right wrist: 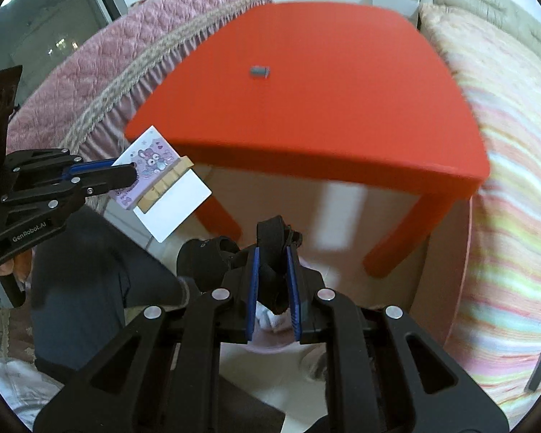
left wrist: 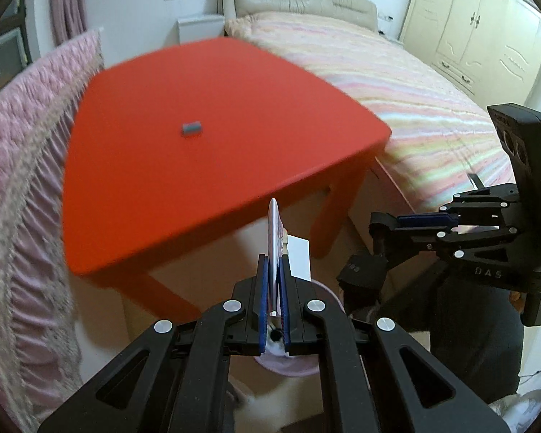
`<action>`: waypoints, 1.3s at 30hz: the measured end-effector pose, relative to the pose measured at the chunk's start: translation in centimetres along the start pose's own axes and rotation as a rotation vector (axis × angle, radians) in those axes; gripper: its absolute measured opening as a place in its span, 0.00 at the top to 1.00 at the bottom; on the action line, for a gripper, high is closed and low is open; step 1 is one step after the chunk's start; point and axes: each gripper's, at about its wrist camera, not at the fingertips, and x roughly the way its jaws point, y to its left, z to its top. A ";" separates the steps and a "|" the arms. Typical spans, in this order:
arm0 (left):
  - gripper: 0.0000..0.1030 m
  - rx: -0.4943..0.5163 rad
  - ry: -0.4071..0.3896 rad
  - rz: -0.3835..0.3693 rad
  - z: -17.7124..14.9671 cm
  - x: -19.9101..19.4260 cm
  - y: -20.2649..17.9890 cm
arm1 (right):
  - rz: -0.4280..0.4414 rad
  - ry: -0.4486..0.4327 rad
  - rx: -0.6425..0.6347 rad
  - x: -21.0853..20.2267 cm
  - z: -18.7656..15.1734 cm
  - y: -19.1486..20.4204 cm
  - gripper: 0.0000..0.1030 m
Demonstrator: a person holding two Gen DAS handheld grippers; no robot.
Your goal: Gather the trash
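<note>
left claw [left wrist: 273,270]: clamped tight on a flat card pack [right wrist: 151,169]. From its own camera you only see the pack edge-on, a thin sliver poking up between the blue pads.
card pack: the right camera shows it properly. It's got a purple cartoon print, a tan strip in the middle and a plain white part at the far end. It's up in the air, just off the near corner of the tabletop [left wrist: 198,166], not touching it.
right claw [right wrist: 273,263]: closed on a floppy black thing [right wrist: 270,238], looks like a strap or a bit of fabric, can't tell exactly what. It sticks up past the tips and also bunches up lower between the pads.
both claws: pointing steeply down, side by side, in front of the table's near edge.
tabletop: red, pretty blurry in both views. The only thing on it is a small grey block [left wrist: 191,128], sitting roughly mid-table, well away from both claws.
below the claws: something pale pink and round [left wrist: 288,364], mostly hidden behind the claw bodies, so no idea what it is.
surroundings: bed [left wrist: 396,83] with a striped cover on one side of the table, pink quilted cover [left wrist: 25,151] on the other.
person: dark trouser leg [right wrist: 79,281] down by the right claw.
</note>
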 end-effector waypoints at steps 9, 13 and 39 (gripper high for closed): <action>0.78 -0.021 0.085 -0.066 -1.8 2.1 -0.2 | 0.055 0.051 0.009 1.7 -1.1 0.2 0.73; 0.19 -0.034 0.085 -0.056 -2.4 2.6 0.2 | 0.038 0.047 0.018 2.0 -1.3 0.0 0.24; 0.08 -0.122 0.054 -0.001 -1.9 1.4 3.0 | 0.036 0.029 0.056 1.4 -0.5 -0.5 0.04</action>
